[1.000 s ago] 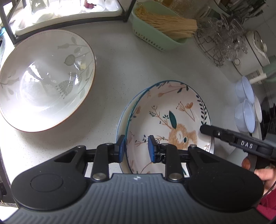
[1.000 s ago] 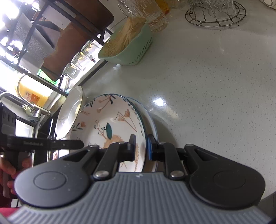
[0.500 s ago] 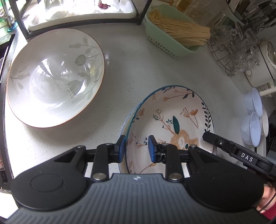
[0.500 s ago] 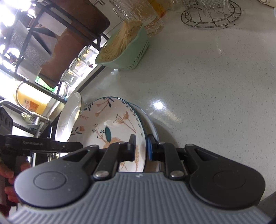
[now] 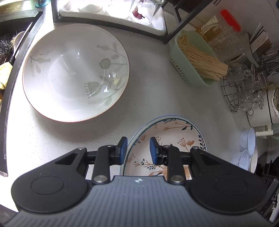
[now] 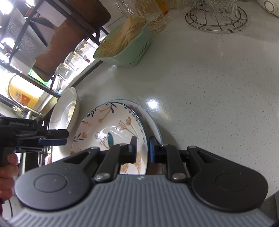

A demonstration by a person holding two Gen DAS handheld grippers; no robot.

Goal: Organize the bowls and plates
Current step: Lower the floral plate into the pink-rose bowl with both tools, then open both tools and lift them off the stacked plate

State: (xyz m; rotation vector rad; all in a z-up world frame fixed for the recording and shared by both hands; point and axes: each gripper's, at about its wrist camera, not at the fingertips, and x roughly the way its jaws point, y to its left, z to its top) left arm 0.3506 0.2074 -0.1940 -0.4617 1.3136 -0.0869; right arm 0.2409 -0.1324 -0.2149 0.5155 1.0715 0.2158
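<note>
A floral bowl with a dark green rim (image 5: 176,138) (image 6: 111,127) sits in a white blue-rimmed plate (image 6: 153,122). My left gripper (image 5: 137,150) is shut on the bowl's left rim, one pad outside and one inside. My right gripper (image 6: 142,148) is shut on the right rim of the bowl. The left gripper also shows at the left of the right wrist view (image 6: 52,138). A large white bowl with grey leaf prints (image 5: 75,73) (image 6: 64,108) sits on the counter to the left.
A green basket of noodles (image 5: 195,59) (image 6: 125,45), a wire rack of glasses (image 5: 244,87) (image 6: 216,15) and small white cups (image 5: 247,145) stand at the right. A black shelf frame (image 5: 111,22) stands behind. The sink edge (image 5: 15,57) is at the left.
Both grippers, still clamped on the floral bowl and plate, have moved them across the counter. The left wrist view now shows the big leaf bowl further off and more of the shelf.
</note>
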